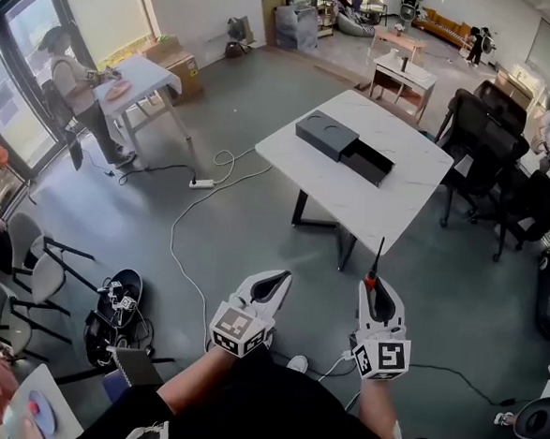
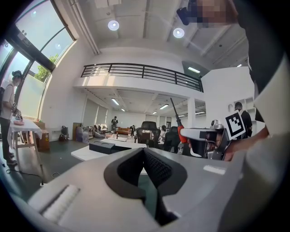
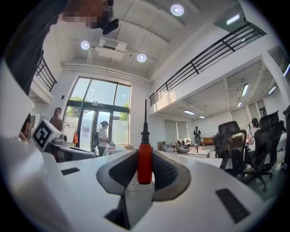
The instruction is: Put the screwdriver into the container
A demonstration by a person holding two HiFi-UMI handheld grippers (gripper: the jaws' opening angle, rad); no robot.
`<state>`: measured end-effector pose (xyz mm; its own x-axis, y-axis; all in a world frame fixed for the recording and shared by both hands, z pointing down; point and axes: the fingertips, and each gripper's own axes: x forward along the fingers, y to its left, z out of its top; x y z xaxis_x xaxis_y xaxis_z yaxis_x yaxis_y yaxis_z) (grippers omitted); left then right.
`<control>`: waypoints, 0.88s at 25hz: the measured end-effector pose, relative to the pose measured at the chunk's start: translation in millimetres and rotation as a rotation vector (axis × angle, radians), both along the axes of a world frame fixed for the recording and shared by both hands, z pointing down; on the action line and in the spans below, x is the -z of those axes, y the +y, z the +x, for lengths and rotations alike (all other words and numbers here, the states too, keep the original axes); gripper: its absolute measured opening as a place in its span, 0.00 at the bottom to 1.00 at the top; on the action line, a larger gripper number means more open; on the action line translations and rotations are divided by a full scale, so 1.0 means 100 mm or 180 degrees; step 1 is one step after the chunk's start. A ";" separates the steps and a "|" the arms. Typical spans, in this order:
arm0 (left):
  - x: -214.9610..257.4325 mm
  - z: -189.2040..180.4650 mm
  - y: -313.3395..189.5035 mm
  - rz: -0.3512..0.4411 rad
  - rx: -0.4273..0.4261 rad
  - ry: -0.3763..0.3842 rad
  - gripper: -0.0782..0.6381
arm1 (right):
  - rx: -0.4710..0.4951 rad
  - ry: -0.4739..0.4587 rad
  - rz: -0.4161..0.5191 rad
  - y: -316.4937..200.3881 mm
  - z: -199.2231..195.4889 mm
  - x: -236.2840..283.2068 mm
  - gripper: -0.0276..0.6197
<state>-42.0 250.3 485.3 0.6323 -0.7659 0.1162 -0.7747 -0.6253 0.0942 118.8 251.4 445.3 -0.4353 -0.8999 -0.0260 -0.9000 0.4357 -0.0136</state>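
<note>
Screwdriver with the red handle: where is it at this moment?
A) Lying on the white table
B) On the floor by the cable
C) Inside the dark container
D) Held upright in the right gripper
D: the right gripper view shows the screwdriver clamped upright between the pads of the right gripper, while the container sits on the table farther ahead.

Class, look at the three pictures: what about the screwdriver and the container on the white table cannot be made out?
- Screwdriver tip: right gripper view and head view, too thin and small to tell its type.
- Screwdriver handle: head view, mostly hidden inside the right gripper.
- Container inside: head view, distant and dark; contents cannot be told.
</note>
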 end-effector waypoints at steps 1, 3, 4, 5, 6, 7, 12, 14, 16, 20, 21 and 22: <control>0.00 0.00 -0.01 -0.0007 -0.0002 -0.0001 0.12 | 0.0006 0.0014 0.0001 -0.02 -0.01 0.00 0.19; -0.02 -0.01 -0.05 -0.0024 -0.0004 -0.0001 0.12 | 0.0029 0.0047 0.0004 -0.07 -0.06 -0.02 0.19; -0.03 -0.02 -0.08 -0.0030 -0.0012 0.0001 0.12 | 0.0038 0.0058 0.0002 -0.09 -0.09 -0.03 0.19; -0.04 -0.03 -0.10 -0.0034 -0.0021 0.0004 0.12 | 0.0042 0.0068 -0.0001 -0.12 -0.12 -0.04 0.19; -0.06 -0.04 -0.14 -0.0038 -0.0029 0.0008 0.12 | 0.0039 0.0076 -0.0006 -0.16 -0.15 -0.05 0.19; -0.07 -0.05 -0.20 -0.0041 -0.0036 0.0011 0.12 | 0.0030 0.0078 -0.0013 -0.21 -0.17 -0.07 0.19; -0.05 -0.15 -0.53 -0.0024 -0.0070 0.0037 0.12 | -0.0006 0.0075 -0.0051 -0.53 -0.27 -0.08 0.19; -0.05 -0.23 -0.68 -0.0029 -0.0071 0.0040 0.12 | -0.0013 0.0087 -0.0074 -0.68 -0.32 -0.09 0.19; -0.08 -0.31 -0.85 -0.0049 -0.0070 0.0038 0.12 | -0.0041 0.0088 -0.0091 -0.84 -0.37 -0.11 0.19; -0.10 -0.45 -1.17 -0.0056 -0.0117 0.0047 0.12 | -0.0113 0.0112 -0.0099 -1.14 -0.48 -0.13 0.19; -0.09 -0.48 -1.24 -0.0053 -0.0130 0.0054 0.12 | -0.0125 0.0130 -0.0092 -1.20 -0.52 -0.12 0.19; -0.09 -0.51 -1.31 -0.0048 -0.0143 0.0062 0.12 | -0.0129 0.0150 -0.0073 -1.26 -0.57 -0.11 0.19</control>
<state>-92.8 119.5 493.9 0.6682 -0.7350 0.1149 -0.7439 -0.6577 0.1188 62.3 125.8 456.1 -0.3987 -0.9170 0.0145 -0.9168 0.3989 0.0196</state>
